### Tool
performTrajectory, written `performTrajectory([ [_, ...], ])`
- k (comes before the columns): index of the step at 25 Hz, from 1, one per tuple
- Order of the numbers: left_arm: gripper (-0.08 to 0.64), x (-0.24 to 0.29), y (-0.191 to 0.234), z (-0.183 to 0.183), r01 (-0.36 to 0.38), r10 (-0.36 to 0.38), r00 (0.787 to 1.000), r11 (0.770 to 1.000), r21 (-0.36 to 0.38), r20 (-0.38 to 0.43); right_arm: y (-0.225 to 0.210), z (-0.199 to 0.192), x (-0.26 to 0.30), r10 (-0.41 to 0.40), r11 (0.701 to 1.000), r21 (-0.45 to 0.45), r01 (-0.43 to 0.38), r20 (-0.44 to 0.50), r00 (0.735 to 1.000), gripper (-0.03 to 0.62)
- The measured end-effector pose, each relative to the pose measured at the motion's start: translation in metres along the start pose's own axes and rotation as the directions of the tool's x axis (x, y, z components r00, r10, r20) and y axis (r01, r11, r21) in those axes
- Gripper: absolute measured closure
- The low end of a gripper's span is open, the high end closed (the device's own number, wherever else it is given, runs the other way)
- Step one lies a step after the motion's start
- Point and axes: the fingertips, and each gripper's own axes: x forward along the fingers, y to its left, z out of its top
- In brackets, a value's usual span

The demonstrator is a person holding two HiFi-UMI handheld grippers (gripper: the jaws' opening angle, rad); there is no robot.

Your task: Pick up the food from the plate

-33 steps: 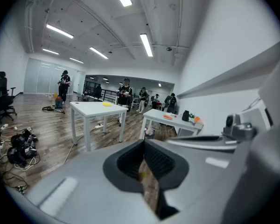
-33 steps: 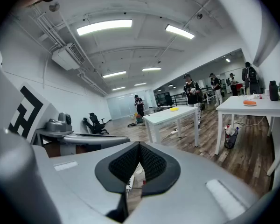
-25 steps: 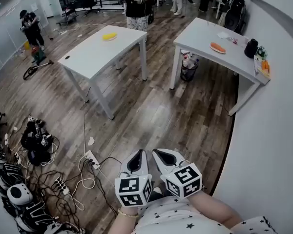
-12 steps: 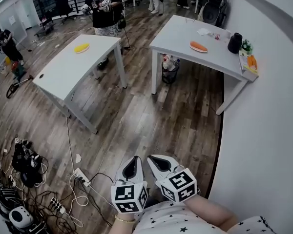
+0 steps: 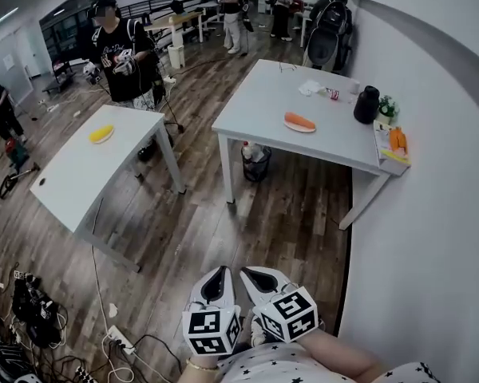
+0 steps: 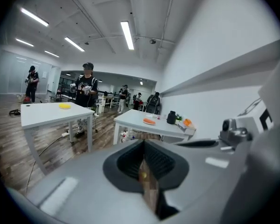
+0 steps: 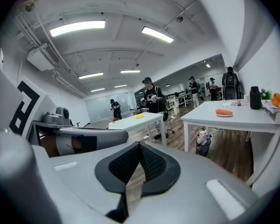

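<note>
Orange food (image 5: 299, 121) lies untouched on its plate (image 5: 297, 129) on the far tabletop (image 5: 255, 106). The left claw (image 5: 220, 271) and right claw (image 5: 244, 273) are closed, empty and well apart from it, so the whole pickup remains.

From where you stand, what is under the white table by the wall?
A dark bin stands under the white table, beside its front leg, with light items in it. The tabletop hides whatever lies farther back.
</note>
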Motion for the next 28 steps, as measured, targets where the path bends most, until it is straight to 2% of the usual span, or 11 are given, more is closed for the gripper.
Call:
performTrajectory([
  [7,0.552,0.099,-0.053,0.023,0.097,-0.096,0.995,0.994,0.041,-0.022,-0.114,0.026,-0.007,-0.127,0.99,0.067,0.123,0.046,0.991,0.592],
  [15,0.552,0.205,-0.092,0.04,0.22,-0.216,0.974,0.973,0.068,-0.066,-0.224,0.04,-0.001,-0.243,0.964,0.125,0.235,0.053,0.969,0.592],
  [21,0.552,0.314,-0.102,0.063,0.289,-0.282,0.956,0.953,0.086,-0.086,-0.318,0.062,0.036,-0.331,0.937,0.138,0.322,0.051,0.942,0.592],
  [24,0.552,0.364,-0.097,0.088,0.311,-0.304,0.948,0.947,0.077,-0.09,-0.358,0.083,0.064,-0.359,0.926,0.145,0.349,0.05,0.932,0.592],
  [28,0.552,0.428,-0.097,0.125,0.336,-0.327,0.941,0.936,0.109,-0.09,-0.412,0.112,0.104,-0.377,0.919,0.141,0.368,0.041,0.925,0.592],
])
